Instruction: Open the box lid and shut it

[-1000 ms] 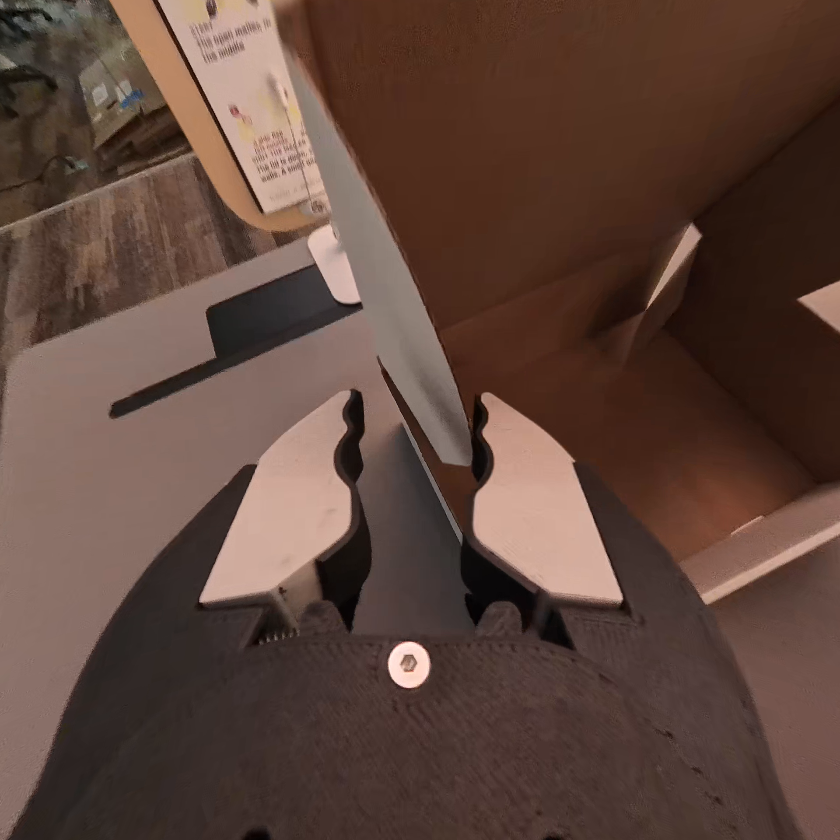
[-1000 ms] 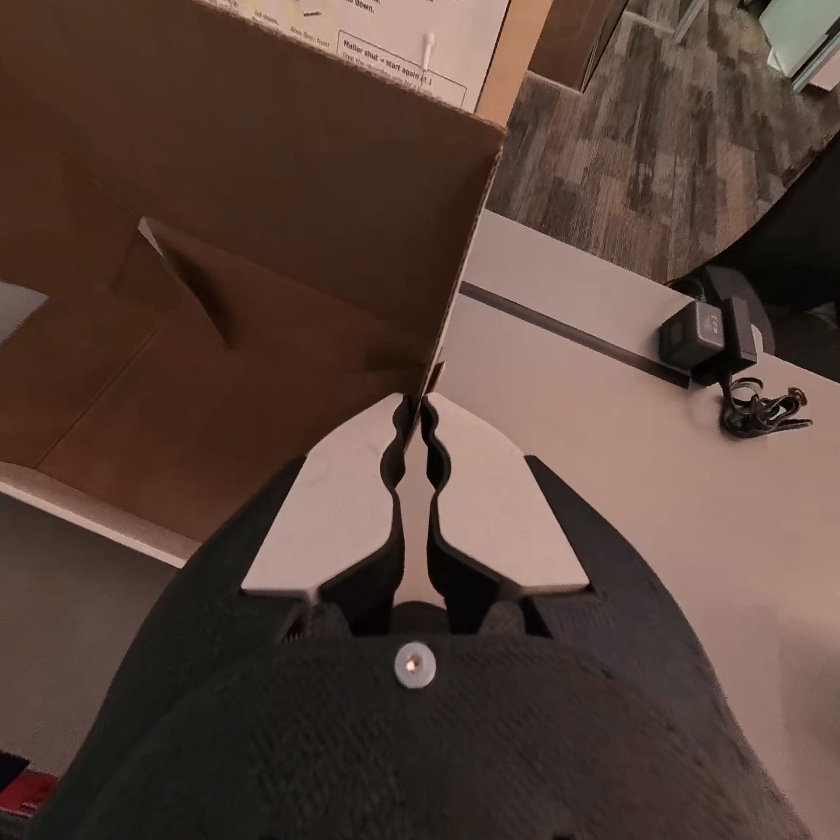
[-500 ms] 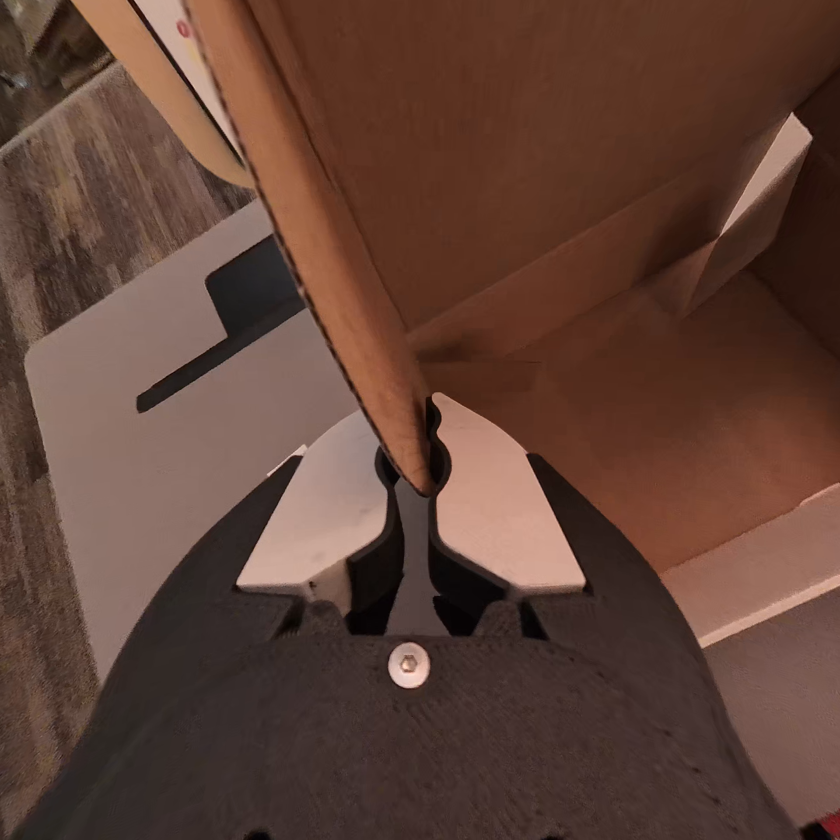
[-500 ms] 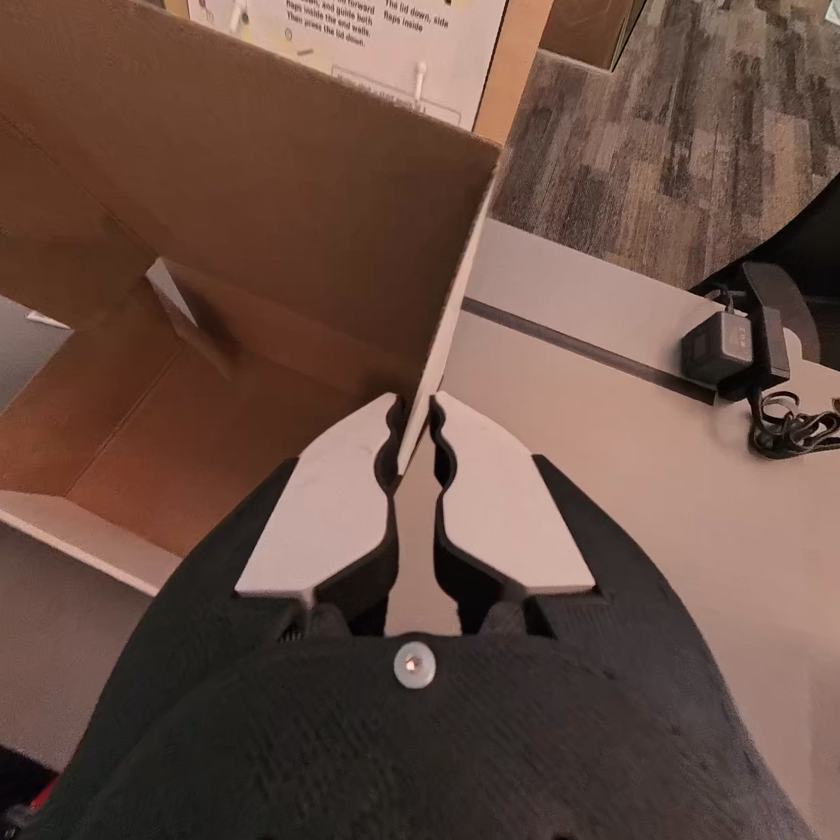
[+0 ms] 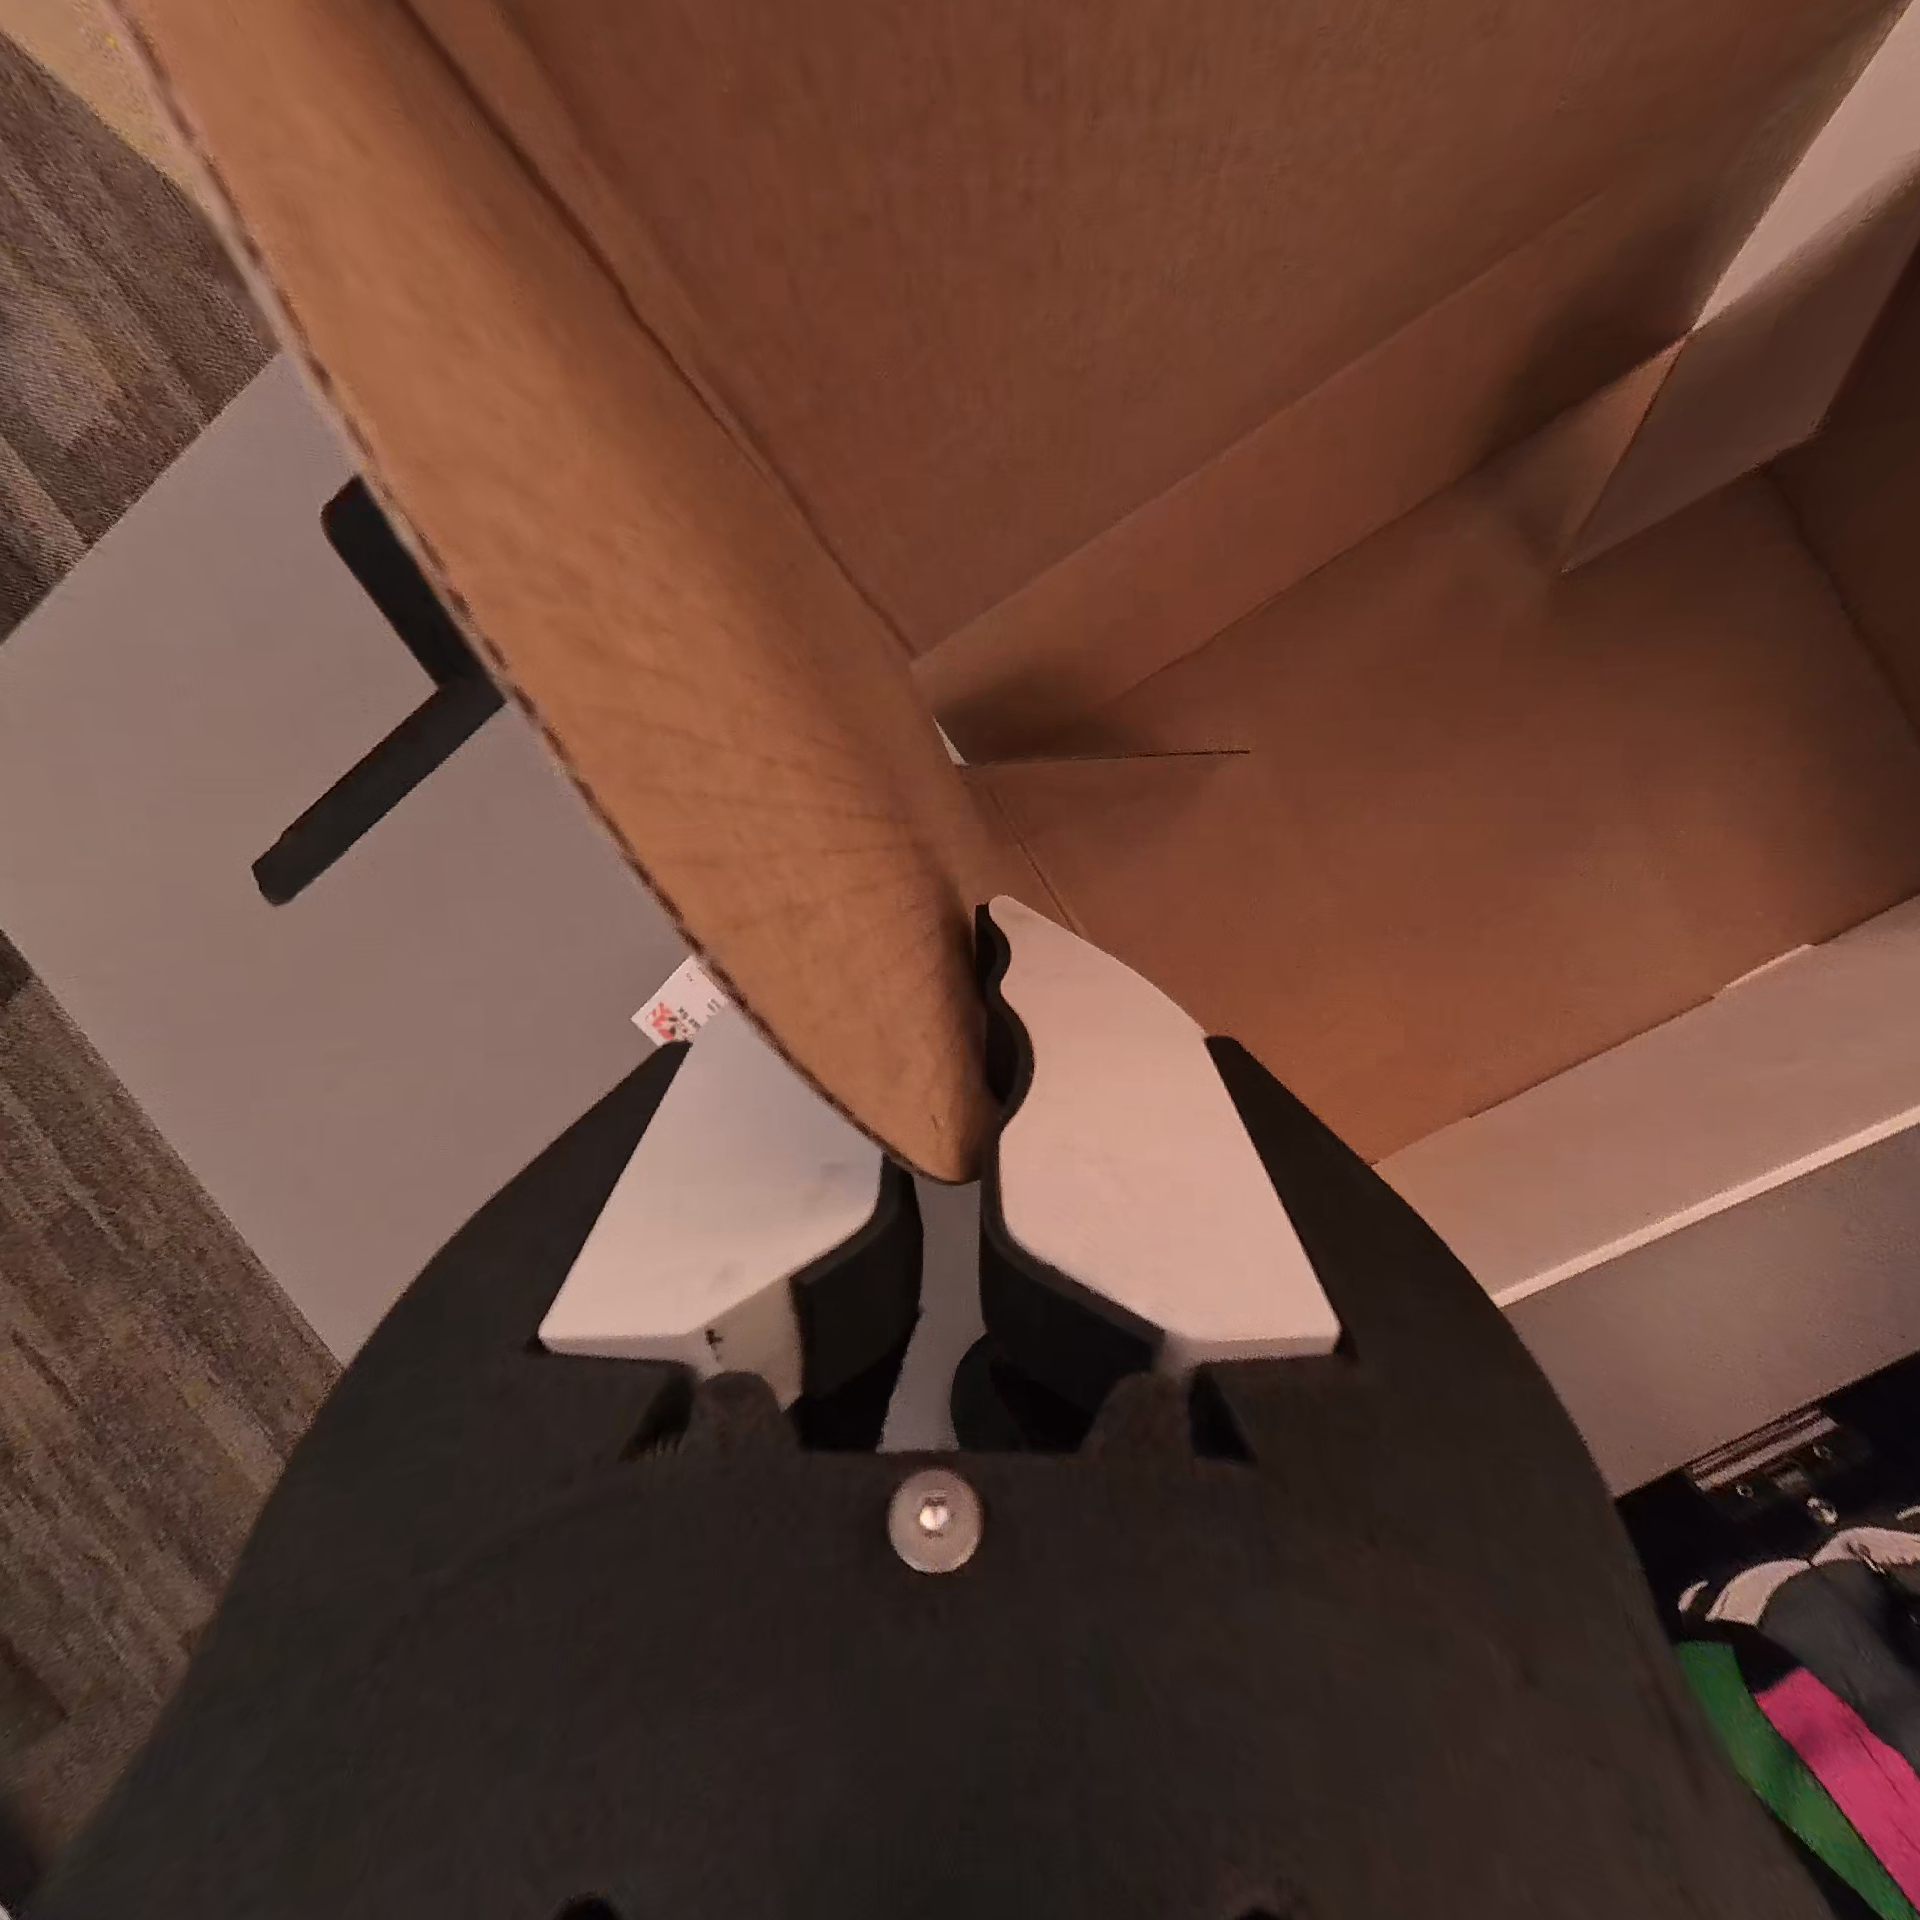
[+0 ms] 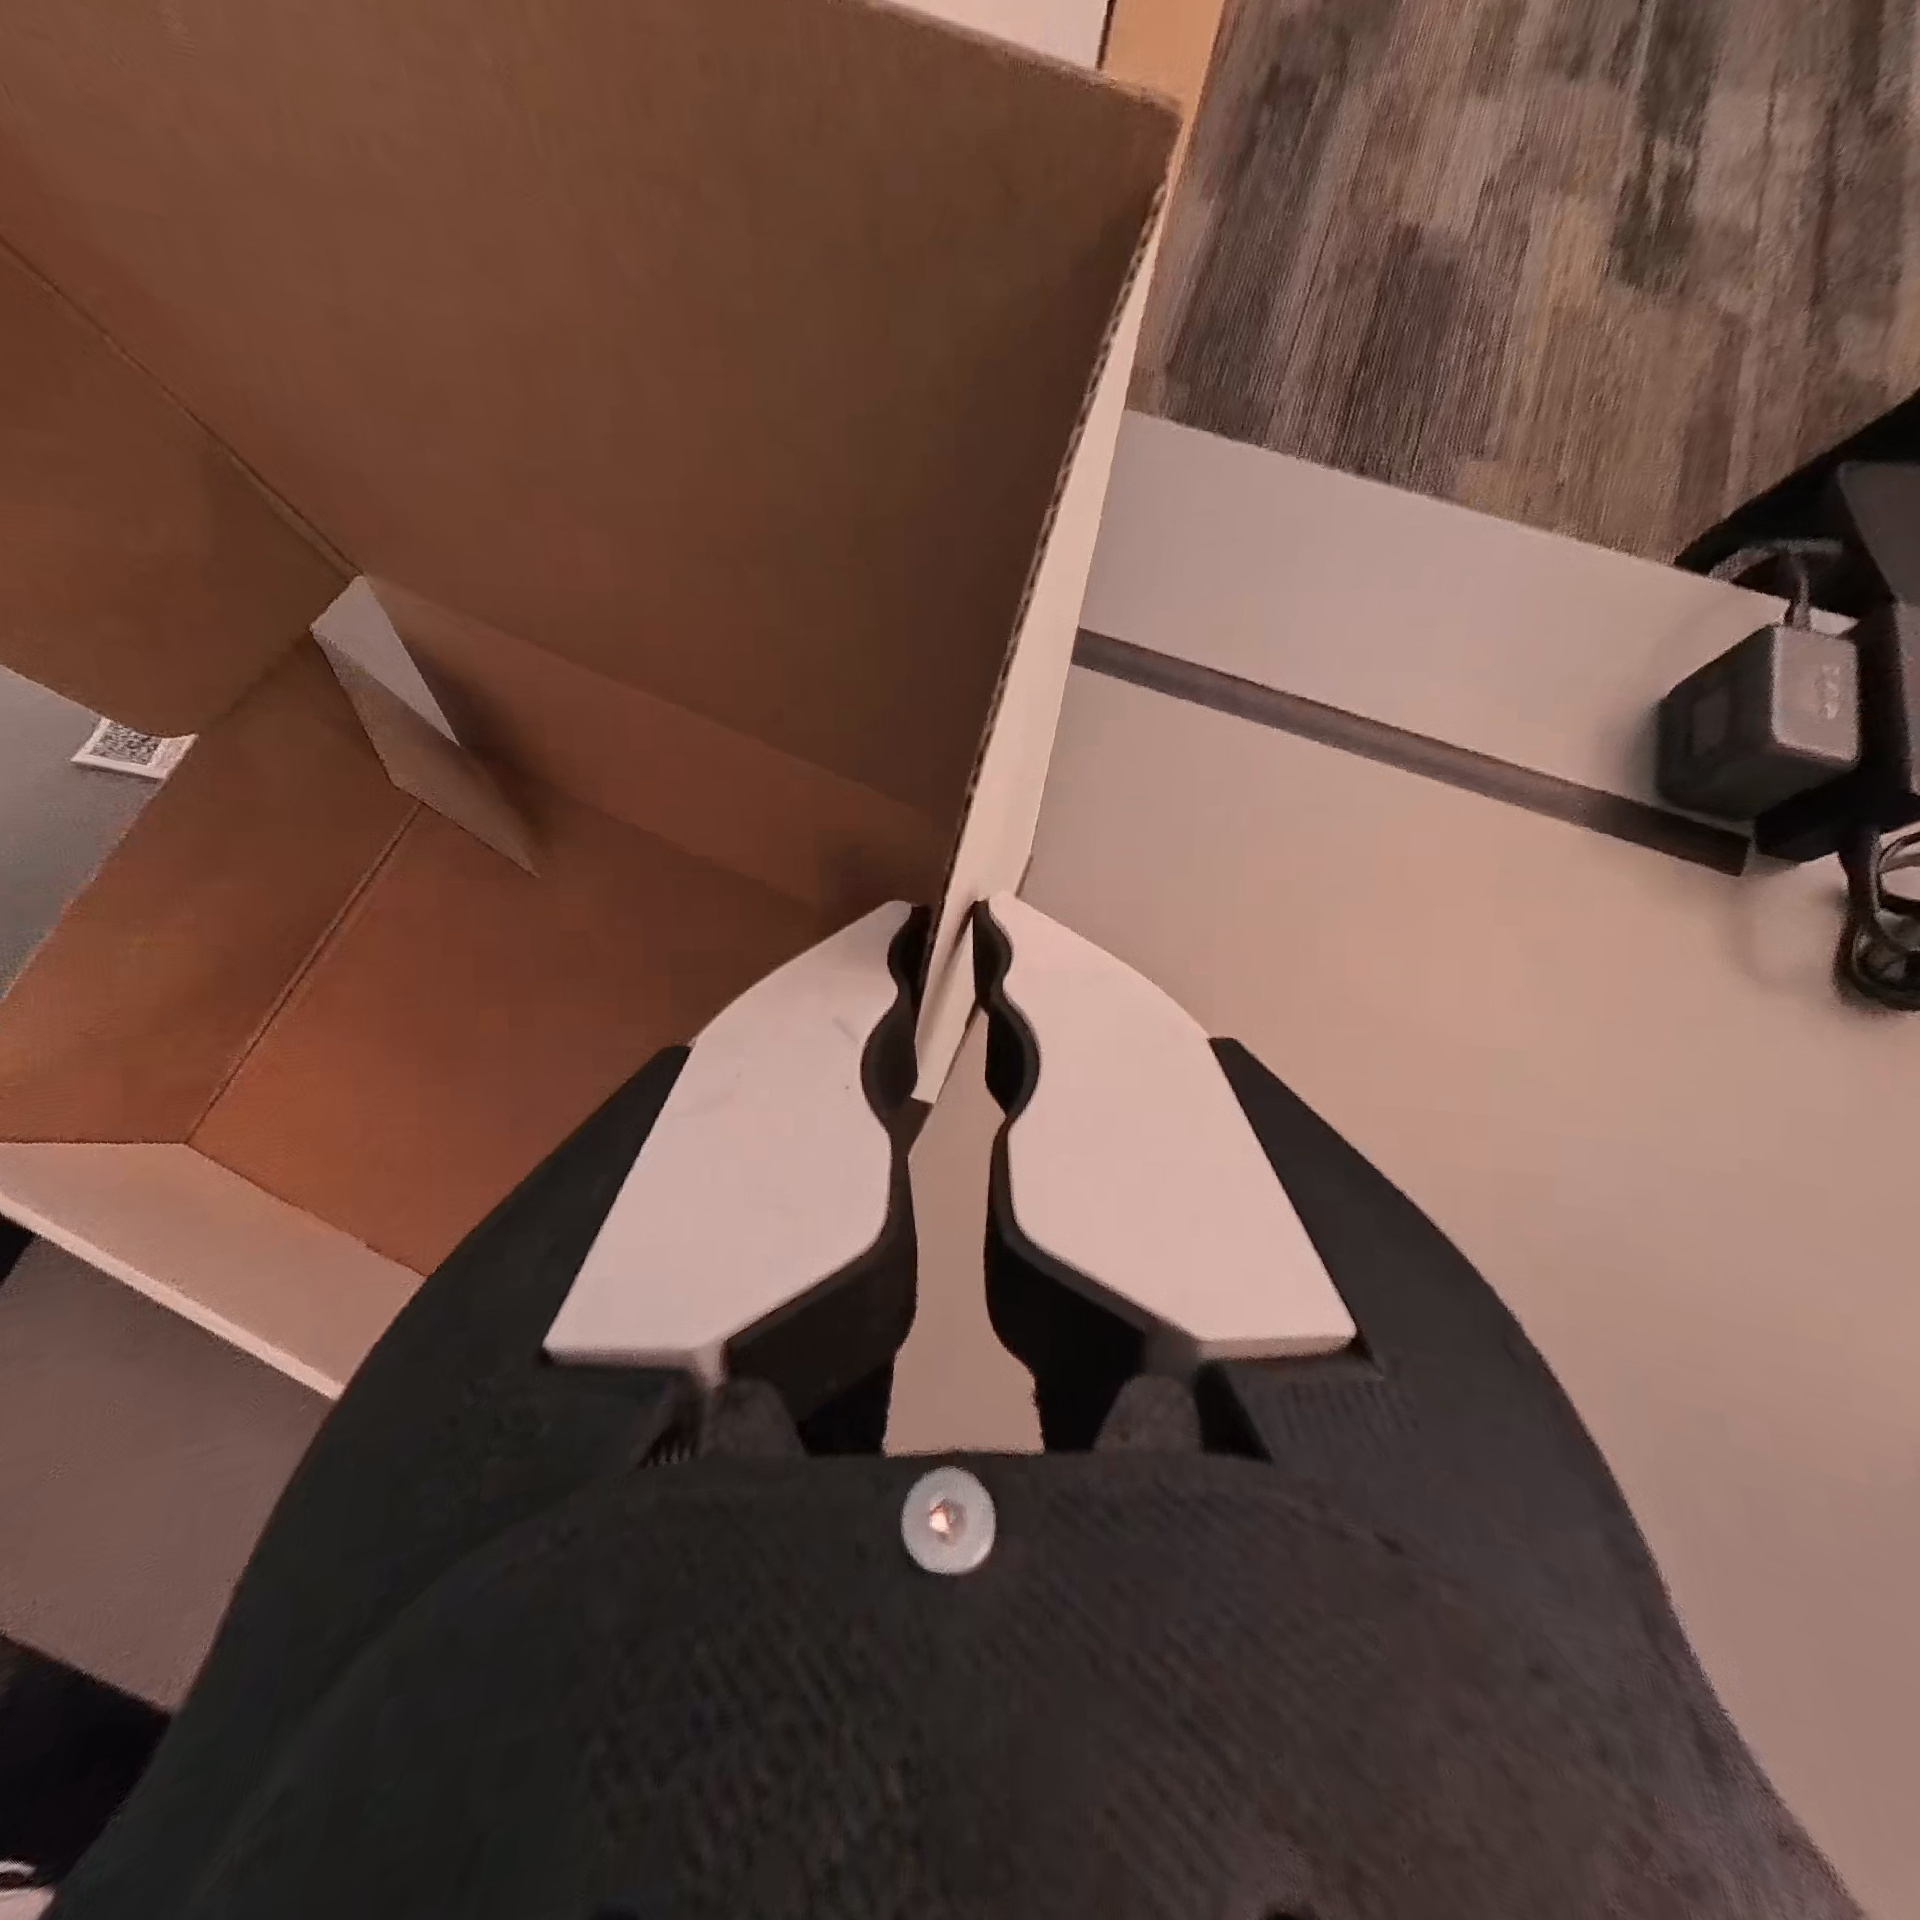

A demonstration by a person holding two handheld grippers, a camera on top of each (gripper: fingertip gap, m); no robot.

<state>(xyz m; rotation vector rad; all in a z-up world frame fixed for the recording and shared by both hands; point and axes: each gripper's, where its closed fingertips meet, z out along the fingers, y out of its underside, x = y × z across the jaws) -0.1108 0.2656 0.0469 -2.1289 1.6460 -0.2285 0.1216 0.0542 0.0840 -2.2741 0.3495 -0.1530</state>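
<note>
A brown cardboard box point(image 5: 1455, 831) stands open on the grey table, its inside empty. Its lid point(image 5: 1039, 312) stands up behind the opening and also fills the upper left of the right wrist view point(image 6: 623, 416). My left gripper point(image 5: 961, 935) is shut on the lid's left side flap point(image 5: 675, 675), which hides its left fingertip. My right gripper point(image 6: 948, 914) is shut on the lower corner of the lid's right side flap point(image 6: 1049, 727), held edge-on between the pads.
The grey table point(image 5: 208, 935) has a black slot point(image 5: 364, 790) left of the box. A black charger with a coiled cable point(image 6: 1745, 748) lies at the right. A small sticker point(image 6: 130, 746) lies beyond the box. Carpet floor surrounds the table.
My left gripper went from open around the left flap to shut on it. The lid now looms larger and leans more over the box. My right gripper kept hold of the right flap.
</note>
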